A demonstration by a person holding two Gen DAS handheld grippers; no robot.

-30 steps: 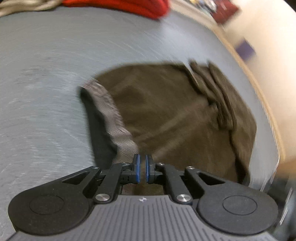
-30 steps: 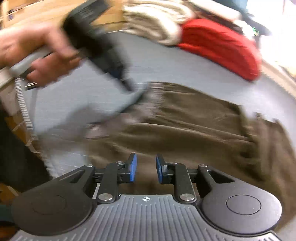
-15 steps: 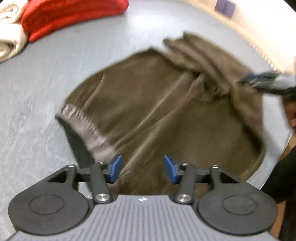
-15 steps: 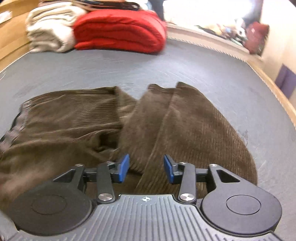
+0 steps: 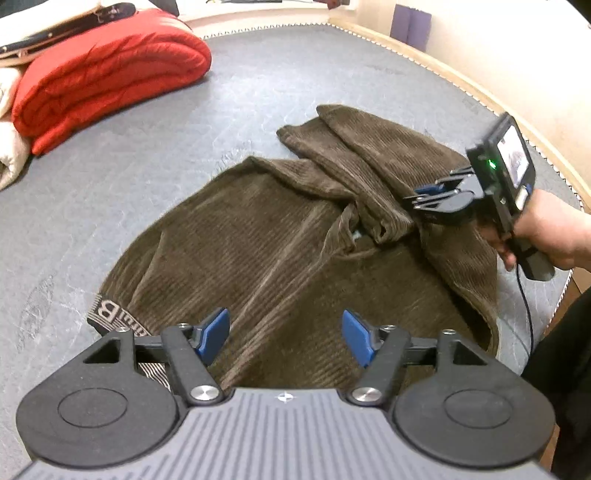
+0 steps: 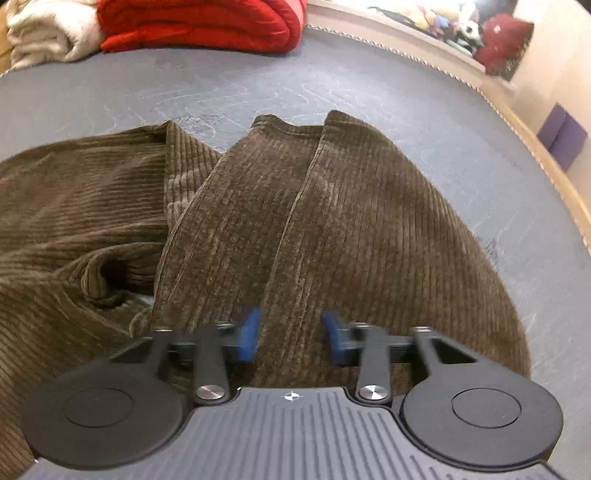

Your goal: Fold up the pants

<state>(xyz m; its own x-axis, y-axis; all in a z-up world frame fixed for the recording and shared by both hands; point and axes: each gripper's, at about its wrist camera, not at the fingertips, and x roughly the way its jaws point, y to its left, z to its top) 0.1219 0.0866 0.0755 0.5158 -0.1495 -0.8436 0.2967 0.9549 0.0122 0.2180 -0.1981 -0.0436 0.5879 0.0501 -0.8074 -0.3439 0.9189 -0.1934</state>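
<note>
Blue pads: on the left gripper (image 5: 286,339) they stand wide and are spreading wider, nothing between them, only brown cloth beneath.
Right gripper (image 6: 290,338): jaws closing over a ridge of corduroy; its blue pads (image 6: 248,334) are smeared by motion, so whether they press the cloth yet is hard to make out.
Same tool from the left wrist (image 5: 428,199): seen side-on at far right, tips down on the folded legs, contact too small to judge.
Hidden: the near edge of the pants sits behind both gripper bodies; the waistband lettering (image 5: 110,314) is cut off by the left gripper.
Hand (image 5: 546,232): wrapped round the right tool's handle, a cable trailing below it, tool angled down at the cloth.
Pants (image 5: 280,251): brown corduroy, lying on the grey surface (image 5: 92,192), waistband near left, legs doubled back and running far right.
Leg ends (image 6: 295,129): two hems side by side, pointing away.
Beyond: red bedding (image 5: 107,77) folded far left, cream blanket (image 6: 48,29) just beside it.
</note>
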